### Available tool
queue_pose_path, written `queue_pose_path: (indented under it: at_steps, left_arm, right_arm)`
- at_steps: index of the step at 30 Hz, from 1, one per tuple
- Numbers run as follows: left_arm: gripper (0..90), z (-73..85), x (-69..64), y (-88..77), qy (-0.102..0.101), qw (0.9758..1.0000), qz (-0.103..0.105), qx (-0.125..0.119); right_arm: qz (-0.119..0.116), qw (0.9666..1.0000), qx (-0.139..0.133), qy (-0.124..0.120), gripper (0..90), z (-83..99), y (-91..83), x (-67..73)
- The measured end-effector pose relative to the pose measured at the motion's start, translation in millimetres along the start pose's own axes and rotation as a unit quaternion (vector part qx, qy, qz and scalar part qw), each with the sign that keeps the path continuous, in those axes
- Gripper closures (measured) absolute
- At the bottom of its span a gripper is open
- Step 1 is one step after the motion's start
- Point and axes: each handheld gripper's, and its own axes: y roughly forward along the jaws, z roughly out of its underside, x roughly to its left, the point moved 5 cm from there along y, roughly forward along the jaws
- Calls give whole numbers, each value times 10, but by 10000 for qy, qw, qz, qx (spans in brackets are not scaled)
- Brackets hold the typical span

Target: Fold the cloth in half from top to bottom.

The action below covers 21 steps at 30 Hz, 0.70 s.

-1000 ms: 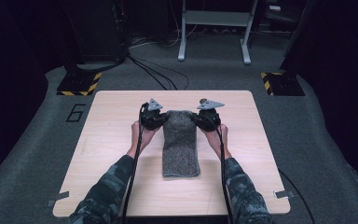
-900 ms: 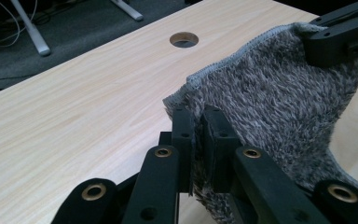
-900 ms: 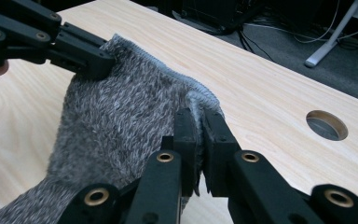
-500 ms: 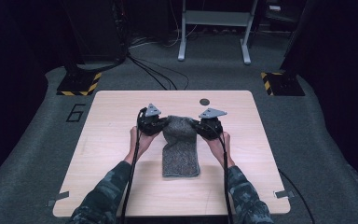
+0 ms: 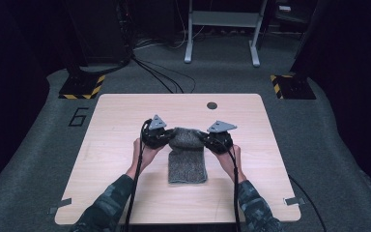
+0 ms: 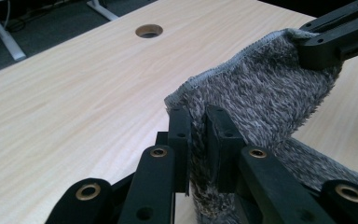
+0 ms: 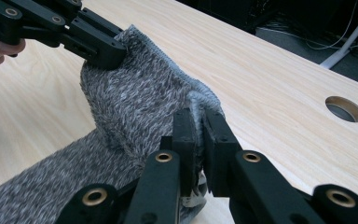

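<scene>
A grey fuzzy towel [image 5: 187,162] lies lengthwise in the middle of the wooden table [image 5: 116,121]. Its far edge is lifted and curls back over the rest. My left gripper [image 5: 170,137] is shut on the far left corner, and my right gripper [image 5: 204,138] is shut on the far right corner. In the left gripper view the jaws [image 6: 196,116] pinch the towel's [image 6: 261,88] hemmed corner, with the other gripper [image 6: 326,44] clamped on it farther off. In the right gripper view the jaws [image 7: 196,116] squeeze the towel [image 7: 135,102], and the left gripper [image 7: 98,46] grips the opposite corner.
A round cable hole [image 5: 212,105] sits near the table's far edge, beyond the towel. Bare wood surrounds the towel on all sides. Past the table, cables [image 5: 159,77] run across grey carpet, with a white stand [image 5: 222,34] and yellow-black striped blocks [image 5: 82,87].
Both grippers have come back toward the person with the towel's far edge in them. That edge now arches over the towel's middle, and the flat part looks shorter.
</scene>
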Motion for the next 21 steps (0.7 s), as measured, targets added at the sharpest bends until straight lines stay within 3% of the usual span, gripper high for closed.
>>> queue_pose_path:
  at_steps: [1, 9, 21]
  left_arm:
    - [806, 37, -34, -10, 12, 10000, 29, 15]
    - [789, 182, -112, -29, -25, 9999, 115, 6]
    - [740, 428, -293, -49, -177, 9982, 490, 290]
  right_arm:
    - [-31, 9999, 17, -97, 840, 25, -19, 22]
    - [-73, 9998, 131, -106, 828, 174, -40, 116]
    - [-170, 9992, 342, -115, 803, 389, -88, 269]
